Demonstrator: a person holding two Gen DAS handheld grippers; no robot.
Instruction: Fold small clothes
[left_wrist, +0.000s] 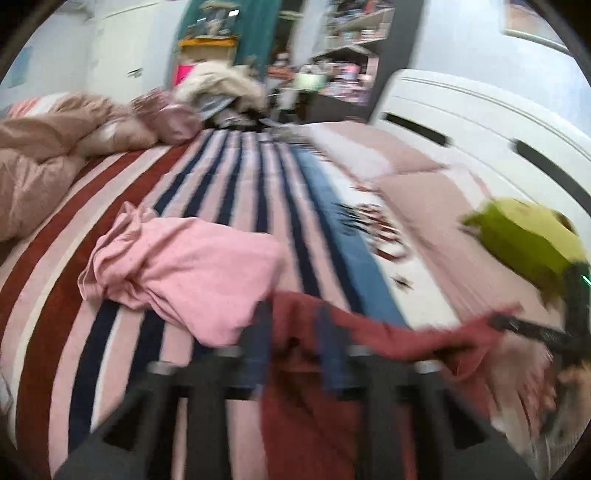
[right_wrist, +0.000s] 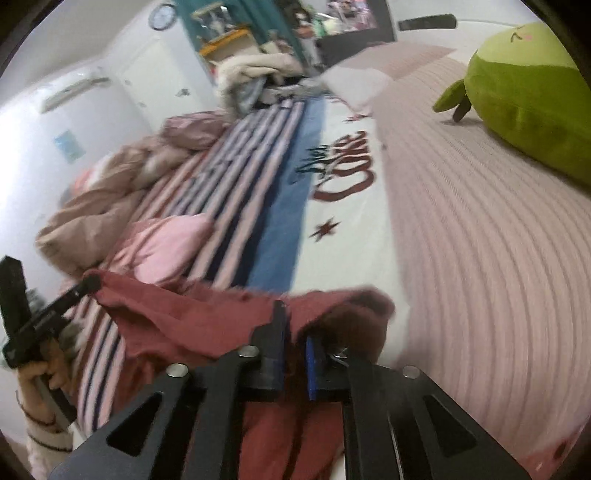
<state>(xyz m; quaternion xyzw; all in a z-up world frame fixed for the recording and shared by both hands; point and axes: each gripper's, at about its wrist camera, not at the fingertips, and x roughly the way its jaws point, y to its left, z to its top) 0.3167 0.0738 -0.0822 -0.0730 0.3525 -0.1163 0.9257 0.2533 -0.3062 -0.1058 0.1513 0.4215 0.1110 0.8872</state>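
Observation:
A dark red garment (left_wrist: 388, 336) hangs stretched between both grippers above the striped bed cover (left_wrist: 221, 177). My left gripper (left_wrist: 293, 332) is shut on one edge of it; the picture is blurred. It shows at the left of the right wrist view (right_wrist: 88, 286), pinching the cloth's corner. My right gripper (right_wrist: 293, 339) is shut on the other edge of the red garment (right_wrist: 192, 317); it shows at the right of the left wrist view (left_wrist: 495, 321). A crumpled pink garment (left_wrist: 184, 266) lies on the bed beyond the red one, also in the right wrist view (right_wrist: 170, 240).
A green plush toy (right_wrist: 528, 92) lies on the pink ribbed blanket (right_wrist: 480, 258) to the right. A bunched pink-brown duvet (left_wrist: 48, 147) sits at the left. A pile of clothes (left_wrist: 221, 88) is at the bed's far end. White headboard (left_wrist: 461, 114) at the right.

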